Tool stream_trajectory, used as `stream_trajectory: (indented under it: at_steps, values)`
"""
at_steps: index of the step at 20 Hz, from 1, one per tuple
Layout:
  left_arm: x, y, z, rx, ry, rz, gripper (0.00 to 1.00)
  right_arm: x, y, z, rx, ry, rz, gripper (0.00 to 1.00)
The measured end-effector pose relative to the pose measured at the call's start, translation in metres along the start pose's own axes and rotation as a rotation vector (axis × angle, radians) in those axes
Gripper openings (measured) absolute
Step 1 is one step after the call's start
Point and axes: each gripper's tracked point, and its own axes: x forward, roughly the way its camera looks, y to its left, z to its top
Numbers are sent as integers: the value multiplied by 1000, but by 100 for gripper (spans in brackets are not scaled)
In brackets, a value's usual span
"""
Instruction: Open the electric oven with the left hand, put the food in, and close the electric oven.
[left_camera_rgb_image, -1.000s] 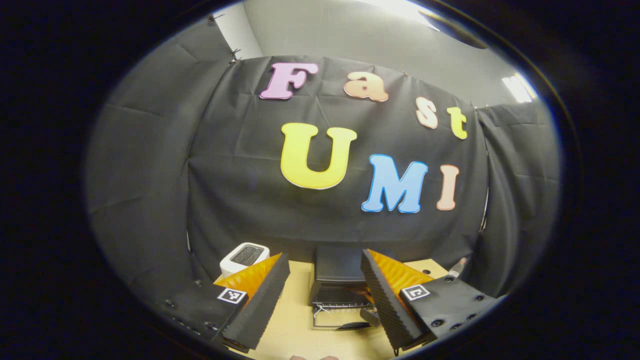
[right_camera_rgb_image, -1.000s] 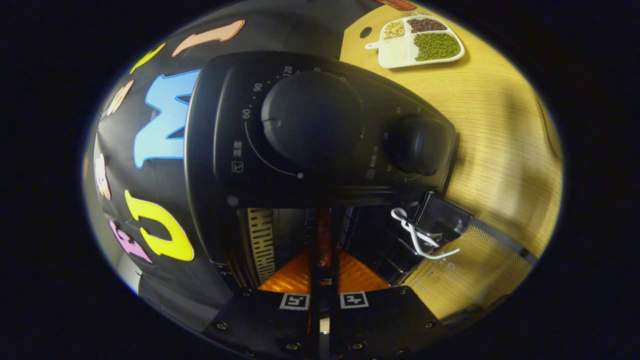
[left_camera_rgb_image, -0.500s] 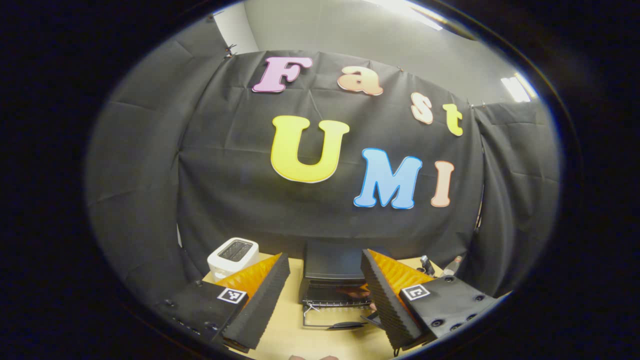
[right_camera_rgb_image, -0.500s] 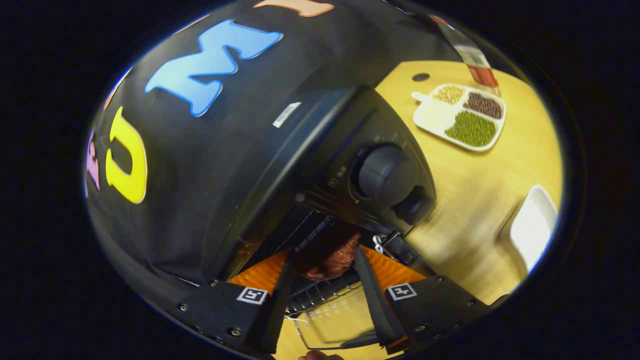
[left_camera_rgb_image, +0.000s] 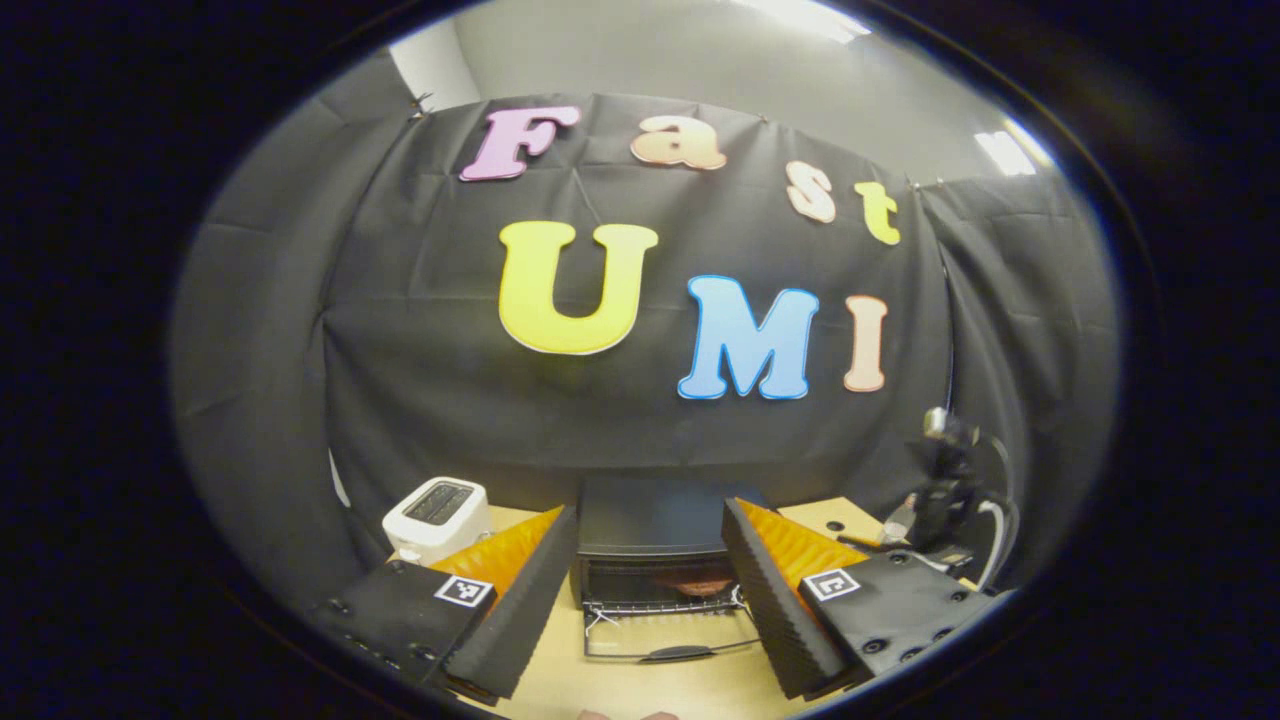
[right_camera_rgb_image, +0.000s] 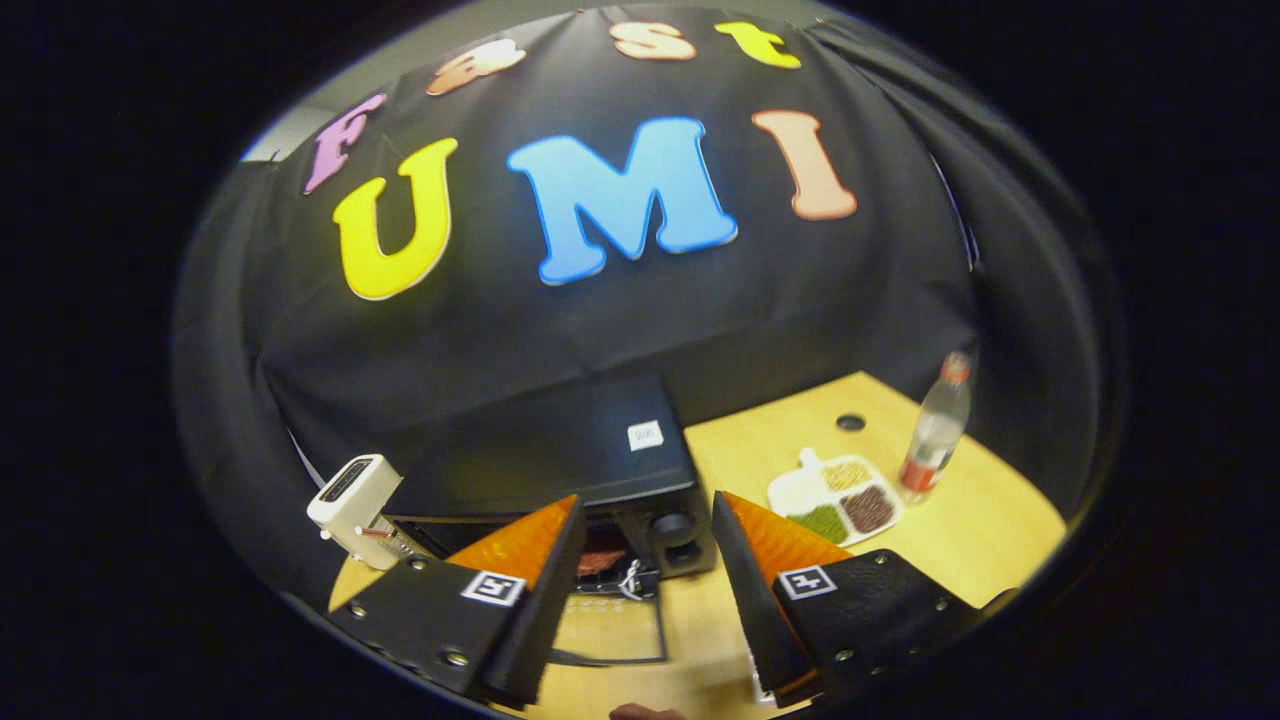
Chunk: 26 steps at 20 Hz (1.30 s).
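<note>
Left gripper view: the left gripper (left_camera_rgb_image: 650, 585) hangs spread and empty before the electric oven (left_camera_rgb_image: 655, 535); its door (left_camera_rgb_image: 672, 640) lies dropped flat, the food (left_camera_rgb_image: 700, 580) on the rack inside.
Closing, I'd say: catch the door's front handle (left_camera_rgb_image: 680, 654) and swing it up squarely.
Right gripper view: the right gripper (right_camera_rgb_image: 648, 590) is parted, holding nothing, above the oven.
Surface: the wooden table (right_camera_rgb_image: 980, 520) carries a bean tray (right_camera_rgb_image: 835, 497) and bottle (right_camera_rgb_image: 930, 430) right of the oven, a toaster (right_camera_rgb_image: 350, 495) to its left.

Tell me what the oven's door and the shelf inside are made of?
The black electric oven's folded-down door looks like clear glass in a dark frame: the tan table shows through it. The thin shelf inside looks like shiny metal wire, judging by its pale glinting bars.
</note>
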Motion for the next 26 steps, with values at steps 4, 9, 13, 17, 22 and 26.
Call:
stream_trajectory:
  at_steps: [4, 9, 13, 17, 22, 26]
  values:
    - [9, -33, 5, 0, -16, -42, 100, -61, -15, 77, -56, -157, 17, 99]
    - [12, -69, 15, 26, -66, -71, 100, -105, -42, 128, -59, -279, -5, 99]
    - [14, -92, 19, 29, -82, -92, 100, -121, -51, 146, -86, -323, -13, 99]
    - [14, -104, 22, 34, -89, -93, 100, -125, -52, 155, -119, -342, 8, 99]
    - [13, -104, 23, 38, -89, -70, 100, -119, -51, 159, -119, -330, 38, 99]
    - [22, -109, 1, 21, -24, -93, 100, -116, -48, 156, -106, -309, 63, 99]
